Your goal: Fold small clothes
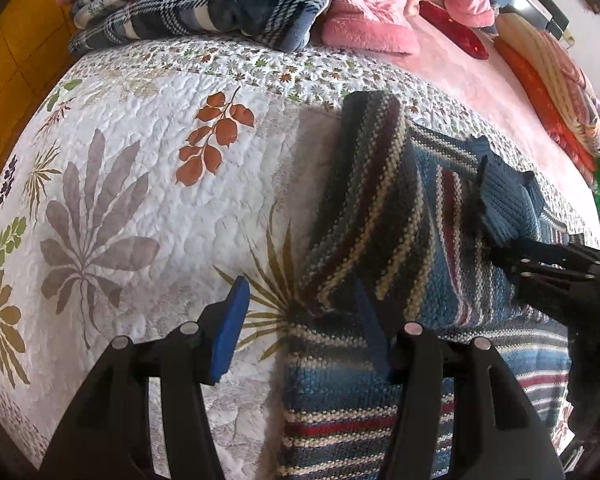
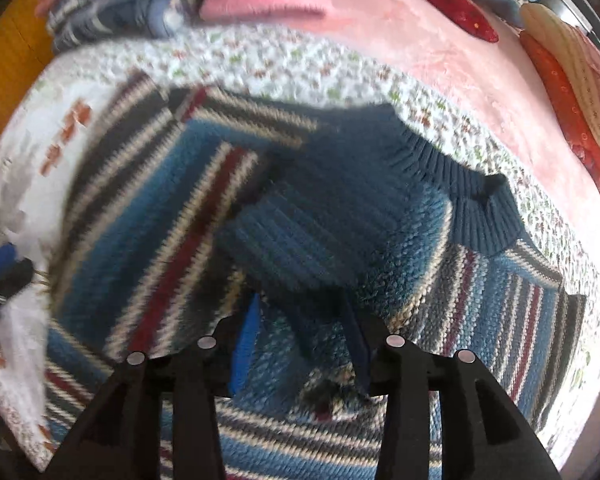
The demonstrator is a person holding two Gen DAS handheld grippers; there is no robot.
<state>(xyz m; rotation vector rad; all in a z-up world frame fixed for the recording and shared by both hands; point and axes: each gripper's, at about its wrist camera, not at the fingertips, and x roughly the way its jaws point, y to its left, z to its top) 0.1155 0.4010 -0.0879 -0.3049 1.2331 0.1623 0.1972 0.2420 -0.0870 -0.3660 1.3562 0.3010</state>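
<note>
Left gripper [image 1: 300, 332] beside sweater [image 1: 428, 216].

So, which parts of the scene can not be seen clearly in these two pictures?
- Right wrist view: motion blur smears the striped blue knitted sweater and the folded plaid blanket.
- Left wrist view: the right gripper is cut off by the frame edge; its fingers are dark against the ribbed blue cuff, so no grip can be judged.
- Both views: the sweater's lower part lies behind the gripper bodies.

No legible text, labels, brand marks or numbers in either wrist view, striped knit sweater [image 1: 420, 216] carries stripes only, quilted bedspread [image 1: 148, 184] carries leaf and flower prints only (right wrist view motion-blurred, fine print unreadable there).
</note>
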